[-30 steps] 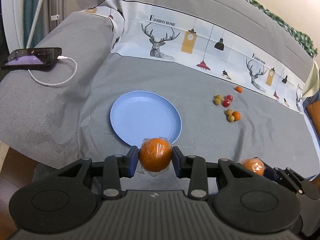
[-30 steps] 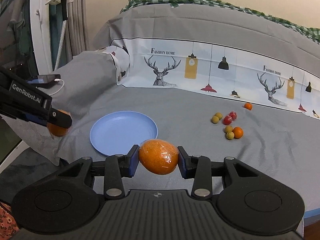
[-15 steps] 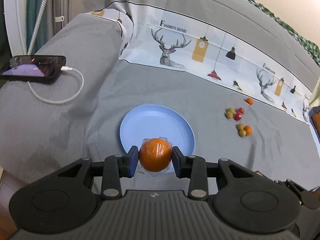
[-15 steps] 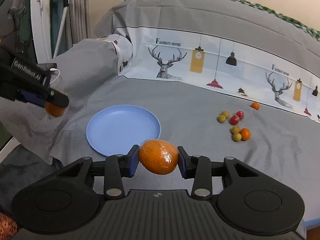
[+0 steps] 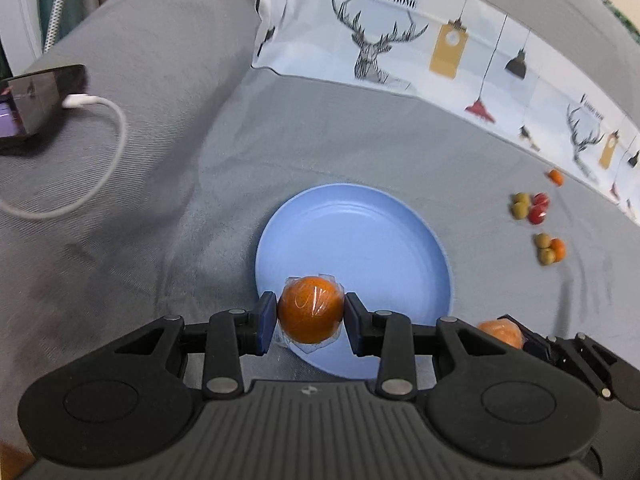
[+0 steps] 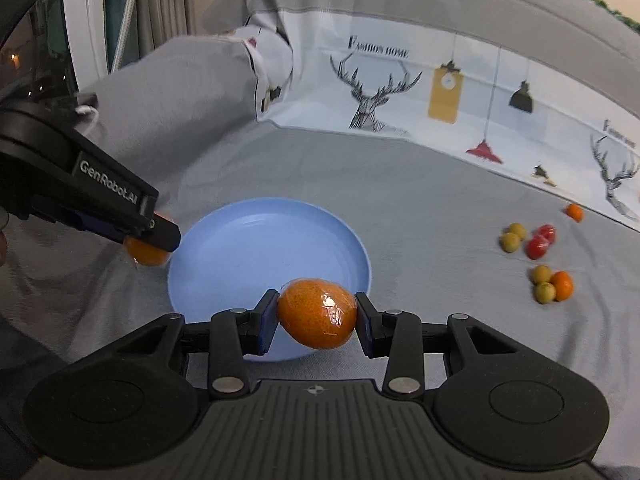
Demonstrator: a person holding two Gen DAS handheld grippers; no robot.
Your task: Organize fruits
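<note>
While a phone [image 5: 32,104] on its white cable [image 5: 108,152] lies off to the left on the grey cloth [image 5: 360,144], the left gripper [image 5: 311,320] is clamped on a round wrapped orange [image 5: 311,314] above the near rim of the blue plate [image 5: 360,240]; small loose fruits [image 5: 538,220] sit well to the right. From the right wrist, the right gripper [image 6: 316,314] pinches an oval wrapped orange [image 6: 317,313], long axis crosswise, over the plate's near edge, the deer-print cloth [image 6: 400,80] behind.
</note>
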